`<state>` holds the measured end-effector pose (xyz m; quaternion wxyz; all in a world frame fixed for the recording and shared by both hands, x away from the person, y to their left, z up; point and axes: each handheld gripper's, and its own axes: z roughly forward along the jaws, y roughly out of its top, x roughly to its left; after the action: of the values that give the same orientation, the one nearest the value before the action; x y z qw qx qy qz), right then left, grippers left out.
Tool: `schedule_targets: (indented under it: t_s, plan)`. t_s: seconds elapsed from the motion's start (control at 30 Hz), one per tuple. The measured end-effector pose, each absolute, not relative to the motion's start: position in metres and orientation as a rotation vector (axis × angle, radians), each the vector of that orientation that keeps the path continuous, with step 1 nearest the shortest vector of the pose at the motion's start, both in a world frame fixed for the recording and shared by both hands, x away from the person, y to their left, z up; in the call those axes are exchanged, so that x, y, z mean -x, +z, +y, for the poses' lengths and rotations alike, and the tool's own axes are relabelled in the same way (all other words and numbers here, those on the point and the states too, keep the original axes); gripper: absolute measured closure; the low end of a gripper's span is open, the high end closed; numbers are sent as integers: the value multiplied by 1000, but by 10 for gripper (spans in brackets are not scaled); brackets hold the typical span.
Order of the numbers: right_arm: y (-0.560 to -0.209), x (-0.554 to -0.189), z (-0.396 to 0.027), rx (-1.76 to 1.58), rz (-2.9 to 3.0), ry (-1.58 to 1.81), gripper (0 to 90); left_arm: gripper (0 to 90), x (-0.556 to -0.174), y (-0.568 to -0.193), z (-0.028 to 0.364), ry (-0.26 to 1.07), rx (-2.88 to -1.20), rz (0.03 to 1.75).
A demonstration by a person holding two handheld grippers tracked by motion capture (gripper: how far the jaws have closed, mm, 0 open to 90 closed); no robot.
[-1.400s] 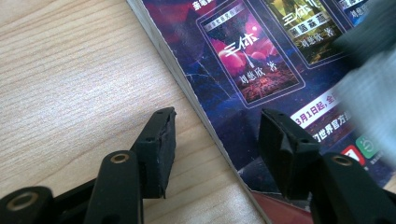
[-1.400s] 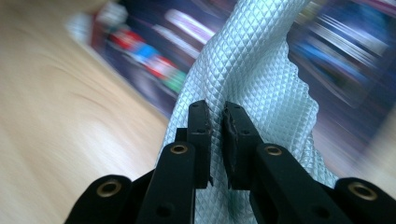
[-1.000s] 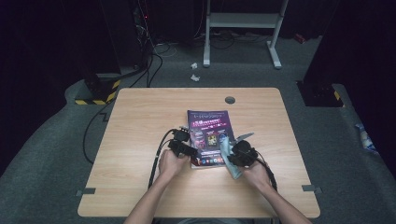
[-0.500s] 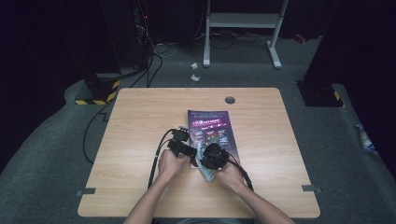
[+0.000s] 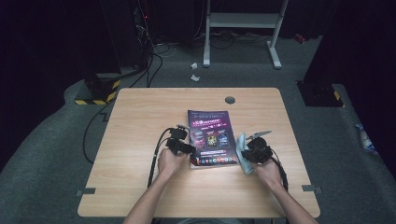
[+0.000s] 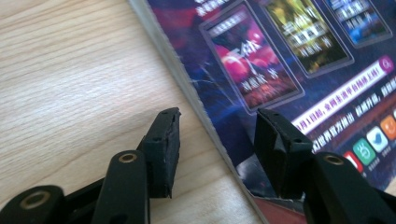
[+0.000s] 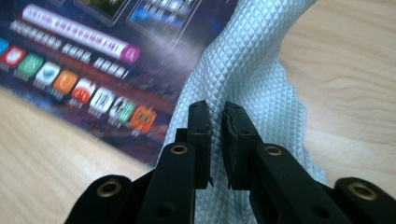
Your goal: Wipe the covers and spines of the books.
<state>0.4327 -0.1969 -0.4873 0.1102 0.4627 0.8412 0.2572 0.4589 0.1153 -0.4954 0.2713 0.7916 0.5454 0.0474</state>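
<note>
A dark purple booklet [image 5: 212, 135] lies flat on the middle of the wooden table [image 5: 140, 121]. My left gripper [image 5: 189, 150] is open at the booklet's lower left edge. In the left gripper view one jaw of that gripper [image 6: 217, 135] stands over bare wood and the other over the booklet's cover [image 6: 289, 60], with the page edge between them. My right gripper [image 5: 247, 151] is by the booklet's lower right edge, shut on a pale blue-grey cloth [image 5: 243, 149]. In the right gripper view the quilted cloth [image 7: 252, 60] is pinched in the right gripper [image 7: 217, 121] and drapes over the booklet's corner [image 7: 93, 56].
A round cable hole [image 5: 229, 99] sits near the table's far edge. Black cables [image 5: 156, 154] trail from the left gripper across the wood. On the floor behind the table are a white metal frame [image 5: 243, 21] and a yellow-black striped base [image 5: 95, 95].
The right gripper swept left over the booklet's lower part with the cloth, then came back right to the booklet's right edge. The left gripper stayed where it was.
</note>
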Motion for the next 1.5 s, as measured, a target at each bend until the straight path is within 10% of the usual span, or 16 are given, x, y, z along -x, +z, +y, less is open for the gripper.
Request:
schedule_targets:
  t_s: [0.5,1.5]
  plan:
    - [-491,-443,-172,-1302,2504,790,818,635,-455,-497,113,89,-2156,1401]
    - [-490,-422,-84,-1054,2701,797,819,537,-455,-495,115,126,-2166,1430]
